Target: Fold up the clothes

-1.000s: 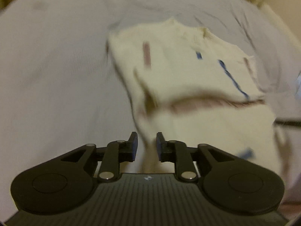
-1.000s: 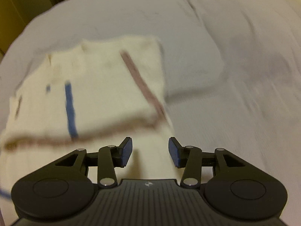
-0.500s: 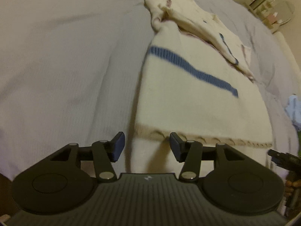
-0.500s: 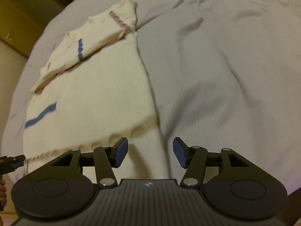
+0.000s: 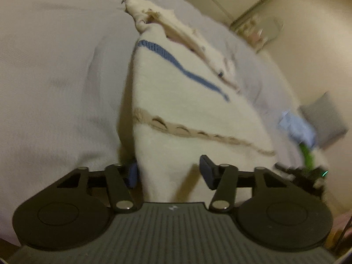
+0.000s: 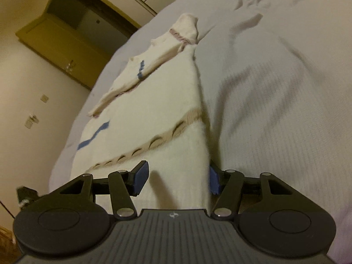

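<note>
A cream knit sweater [image 5: 176, 92] with a blue stripe and a tan scalloped hem band lies partly folded on the bed, sleeves laid across its far end. It also shows in the right wrist view [image 6: 158, 101]. My left gripper [image 5: 169, 173] is open, its jaws straddling the near left corner of the sweater. My right gripper [image 6: 176, 177] is open, its jaws straddling the near right corner. Neither gripper pinches the cloth.
The sweater lies on a pale grey bedspread [image 5: 55, 77] with soft wrinkles [image 6: 275, 66]. A light blue and green item [image 5: 301, 132] sits at the bed's right. A wooden cabinet [image 6: 66, 35] and wall stand beyond the bed.
Both grippers have pulled back from the far folded sleeves to the near hem, dropped low, opened wider, and now have the hem corners between their jaws.
</note>
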